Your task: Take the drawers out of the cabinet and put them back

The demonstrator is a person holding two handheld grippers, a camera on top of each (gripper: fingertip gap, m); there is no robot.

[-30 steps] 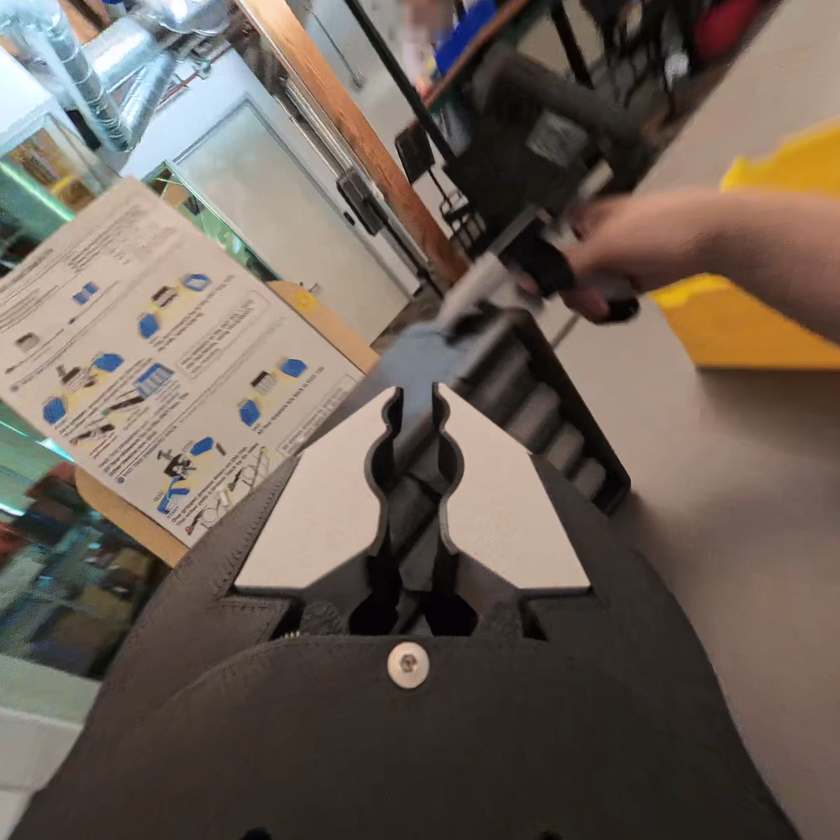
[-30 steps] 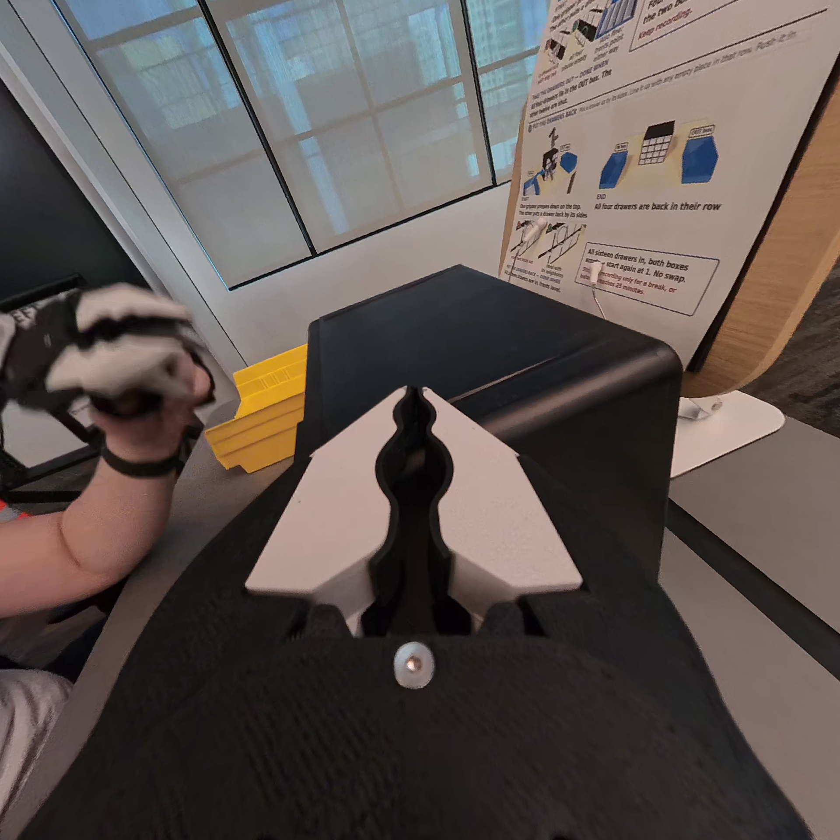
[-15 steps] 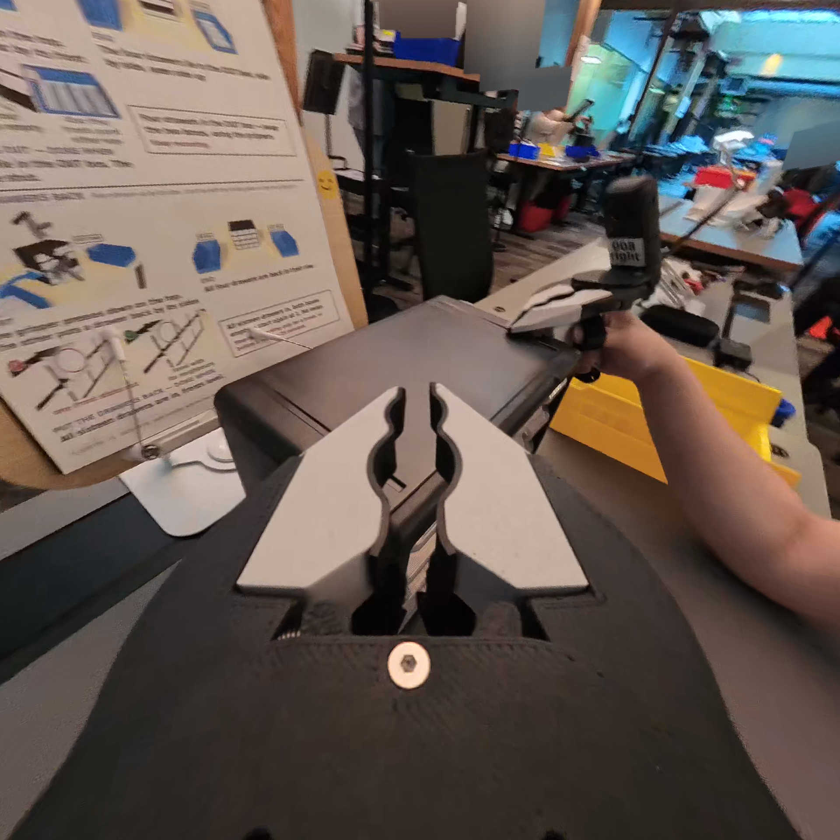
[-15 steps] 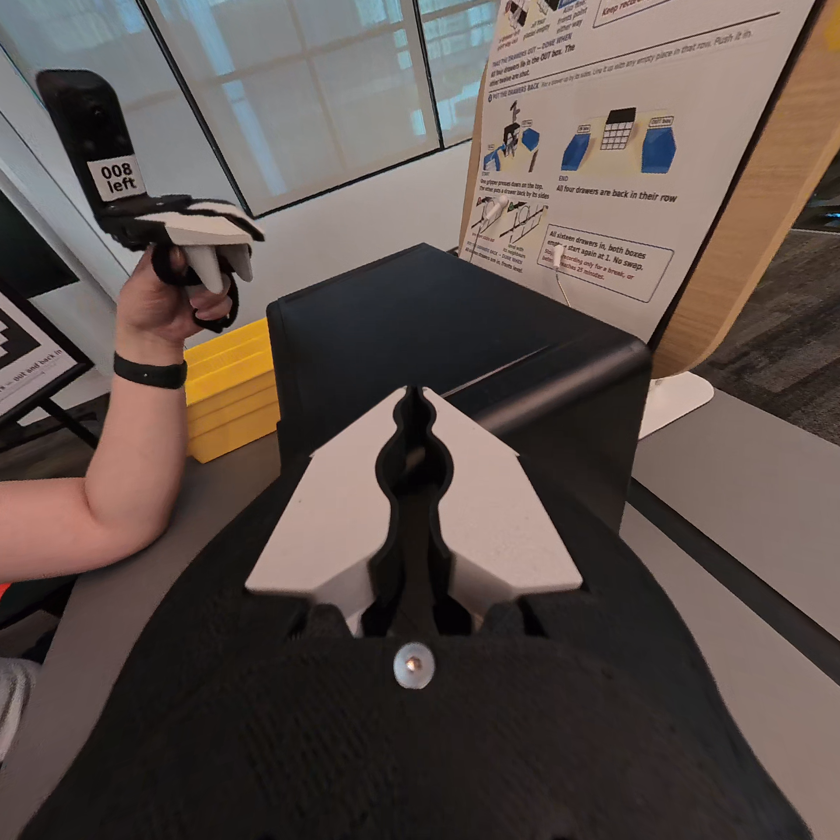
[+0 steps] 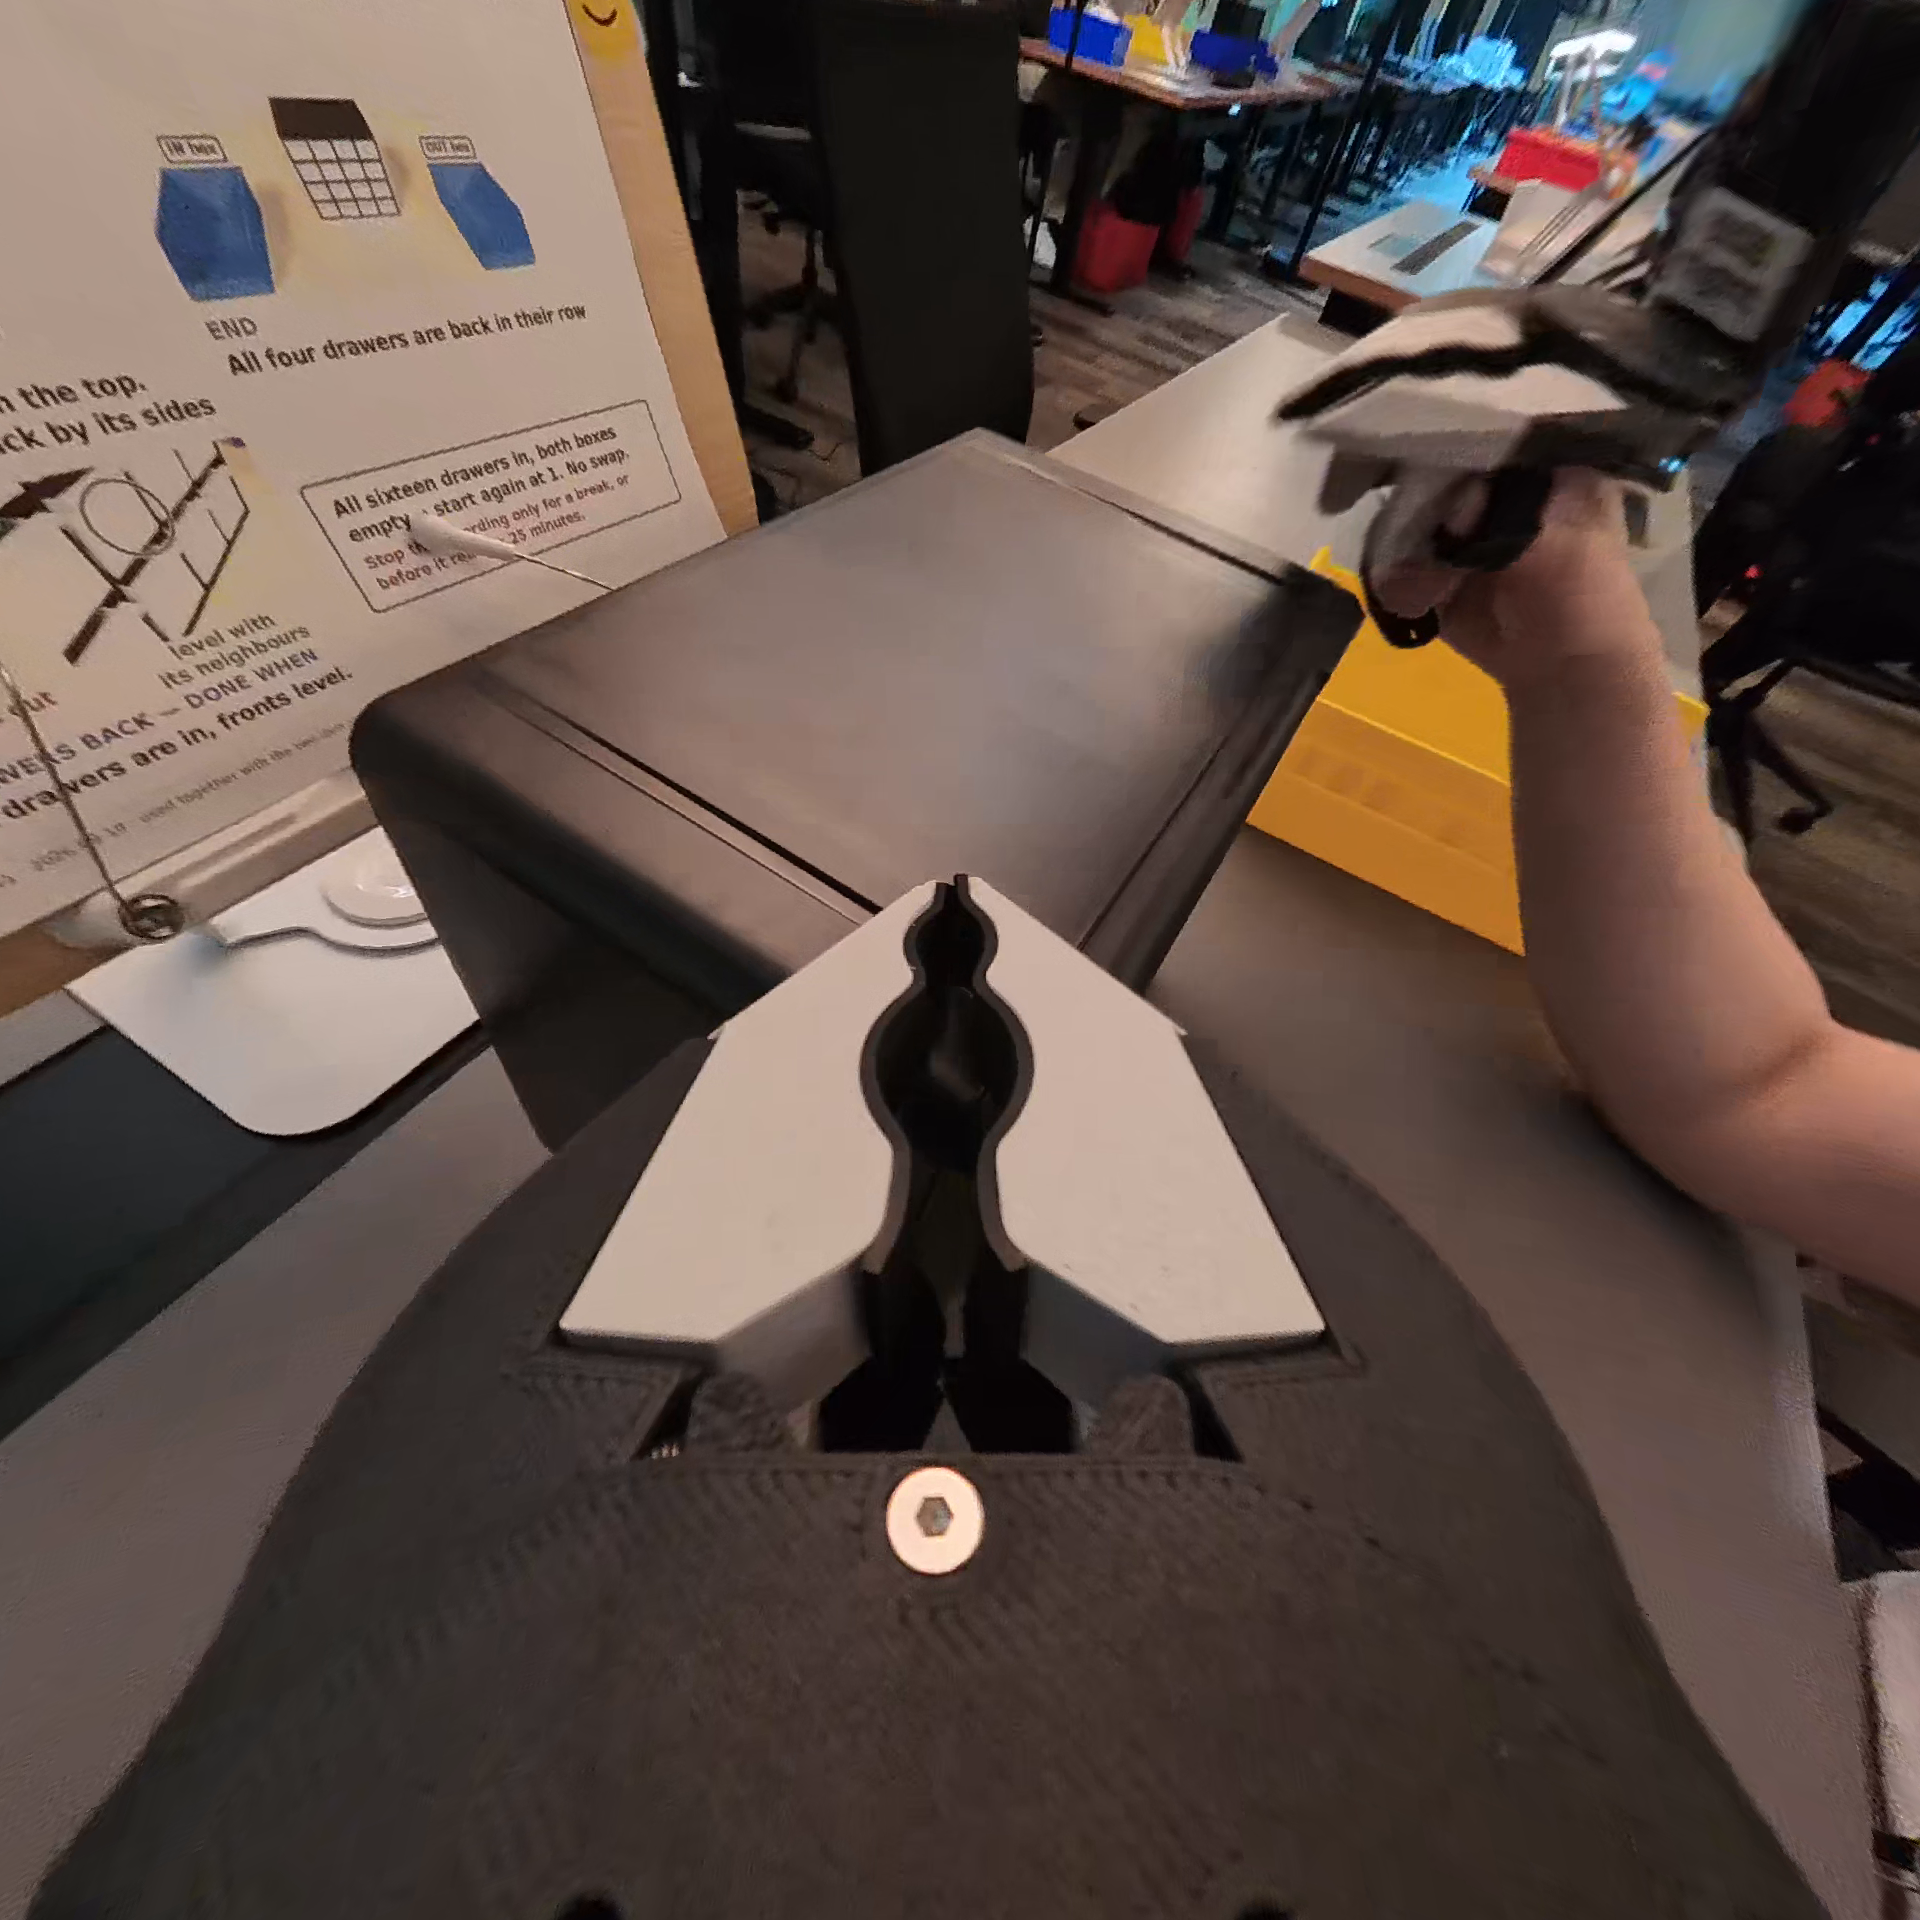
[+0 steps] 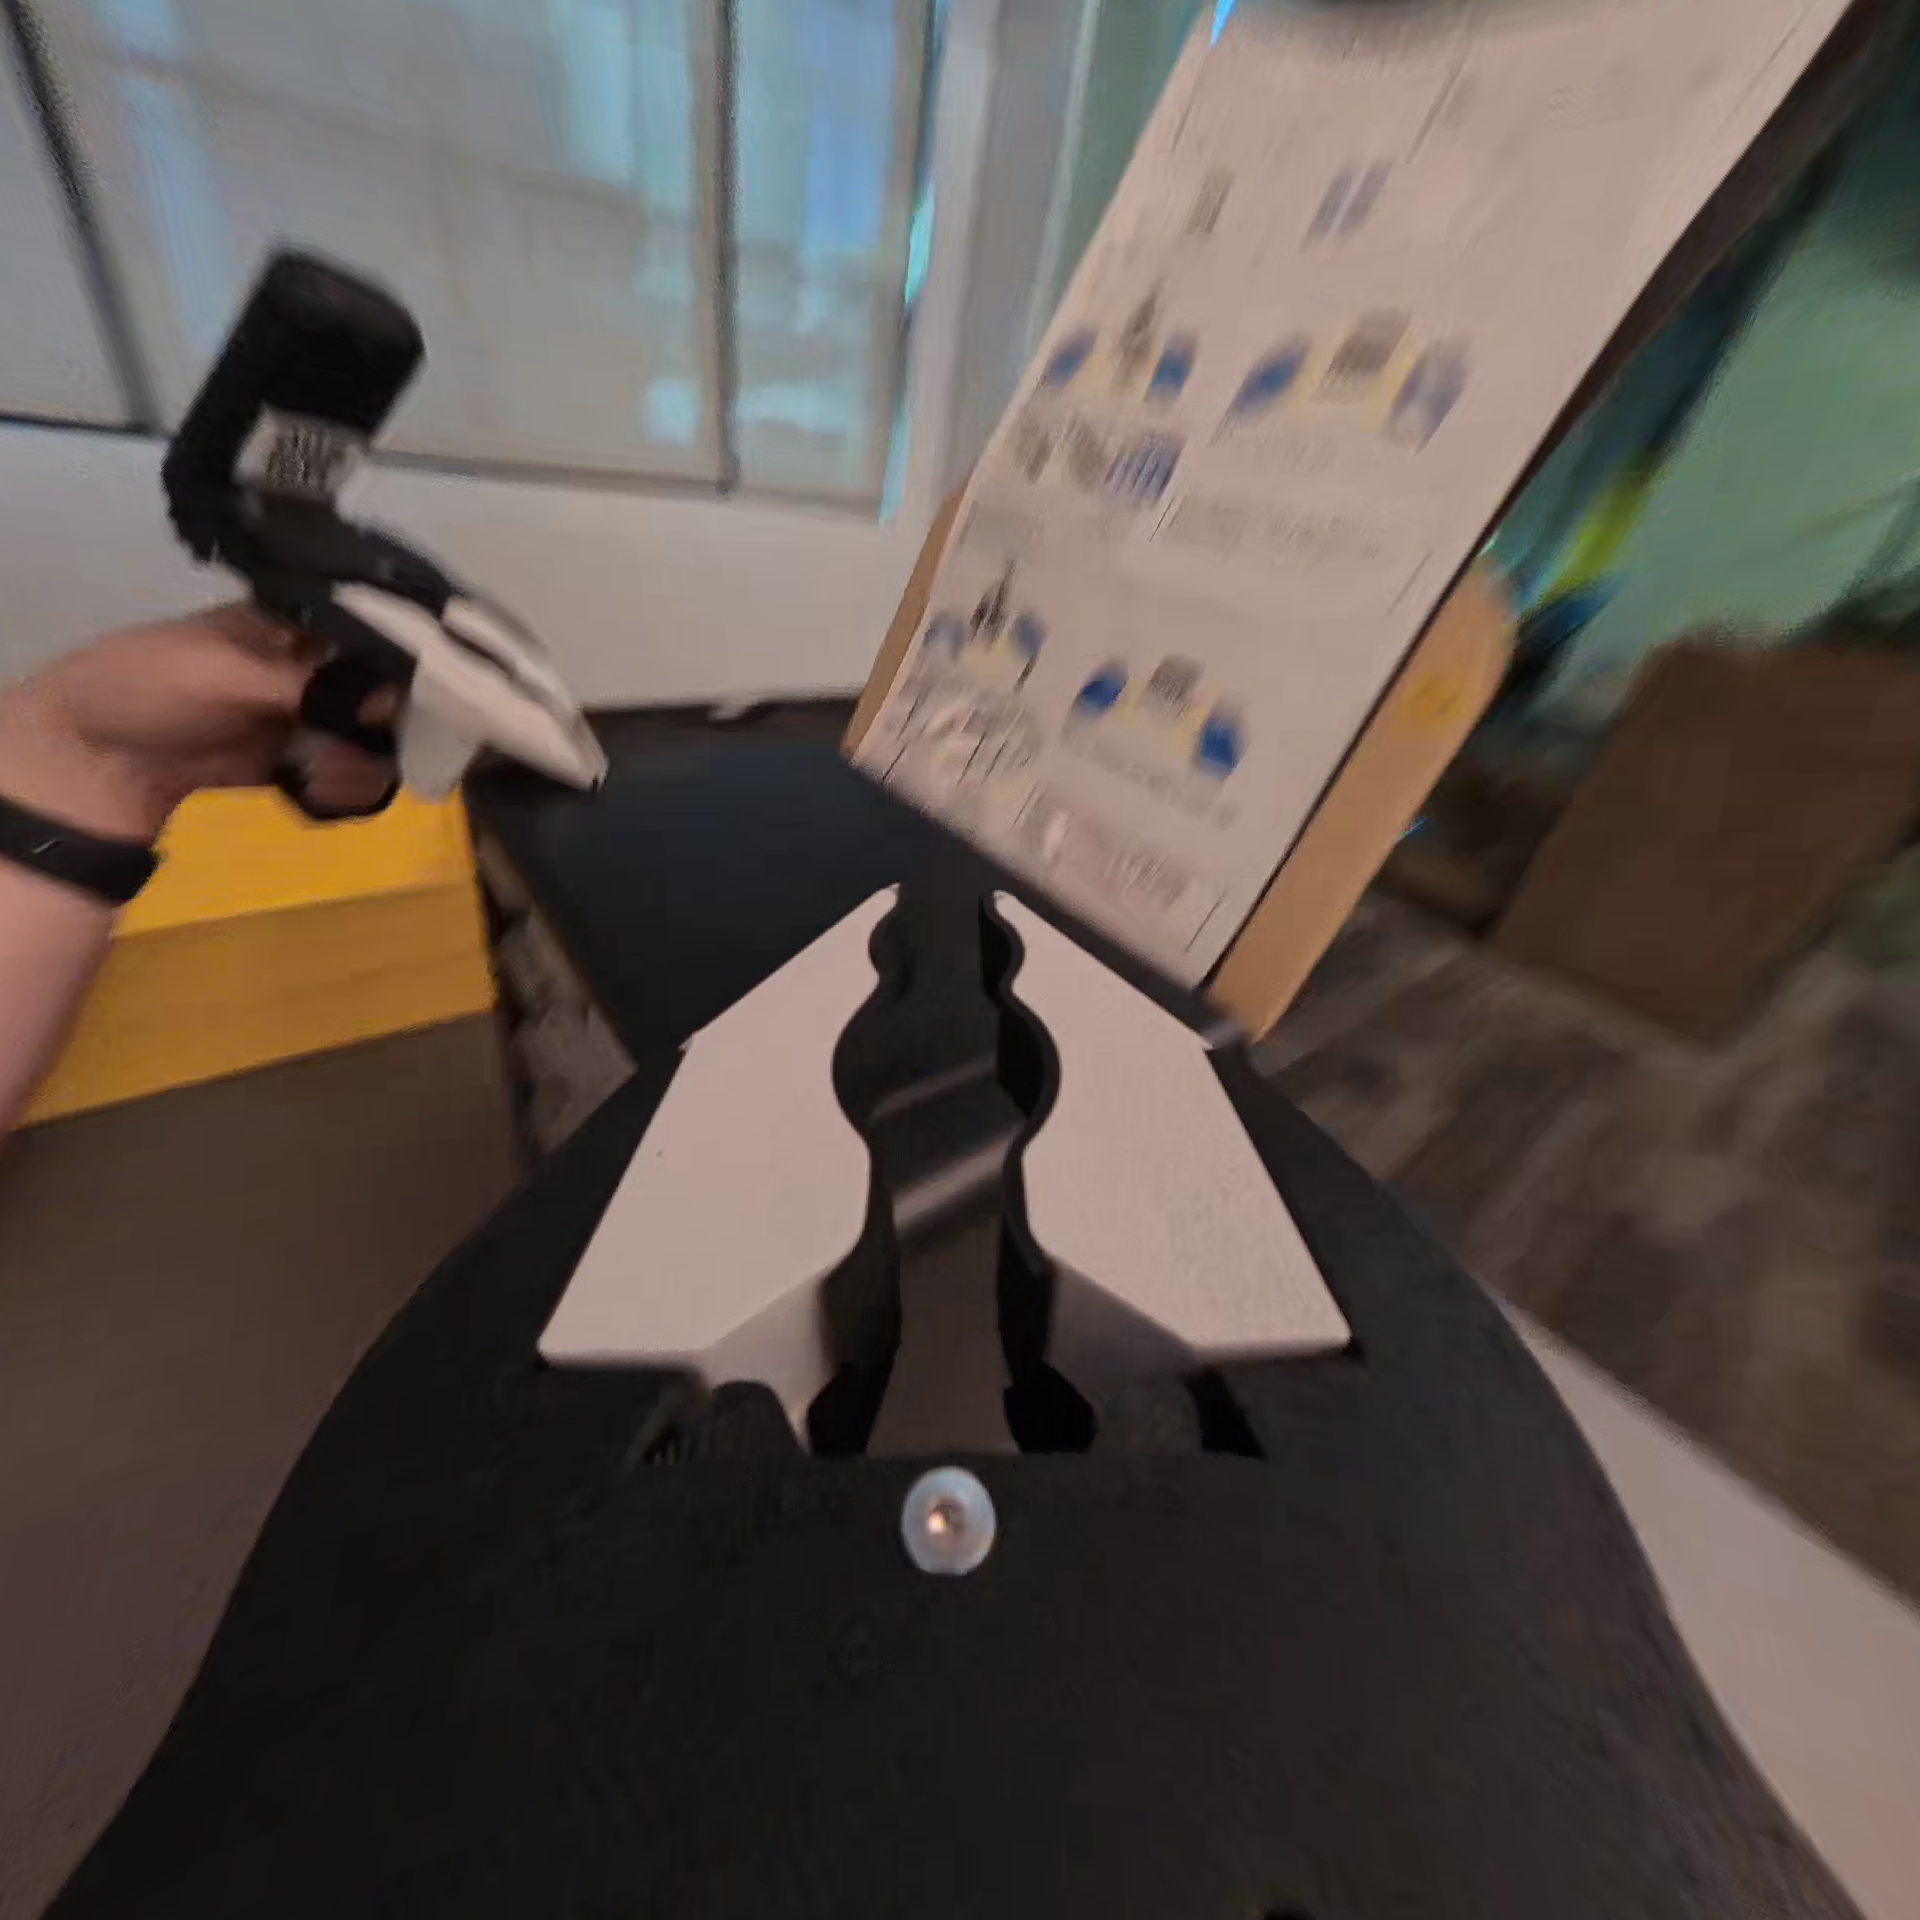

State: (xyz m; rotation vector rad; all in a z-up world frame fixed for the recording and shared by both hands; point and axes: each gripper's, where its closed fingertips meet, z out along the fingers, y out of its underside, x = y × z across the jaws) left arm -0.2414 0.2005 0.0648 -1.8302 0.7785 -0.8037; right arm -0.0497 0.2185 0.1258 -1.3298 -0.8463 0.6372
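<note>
On the grey desk [image 5: 1351, 1060] stands the black cabinet [image 5: 883, 644], its flat top bare. Its drawers show only as a blurred strip [image 6: 540, 987] down its front in the right wrist view, too smeared to count. Behind it leans a white poster [image 5: 312, 312] on a wooden board, printed with blue and black diagrams and lines of text. A yellow bin [image 5: 1392, 790] sits just beside the cabinet.

The left tool [image 5: 959, 894] points at the cabinet's near corner, its tips pressed together on nothing. The right tool [image 6: 943, 909] has its tips slightly parted, and only the cabinet shows through the slit. Each tool carries a small white sticker near its handle ( [image 5: 1730, 255], [image 6: 301, 457]), both too blurred to read.

Half a second ago the left tool's tips had a narrow gap and the right tool's tips met; now it is the reverse. The left tool, then raised high beside the cabinet, now sits lower at the cabinet's top edge. The right wrist view has swung and gone blurry.
</note>
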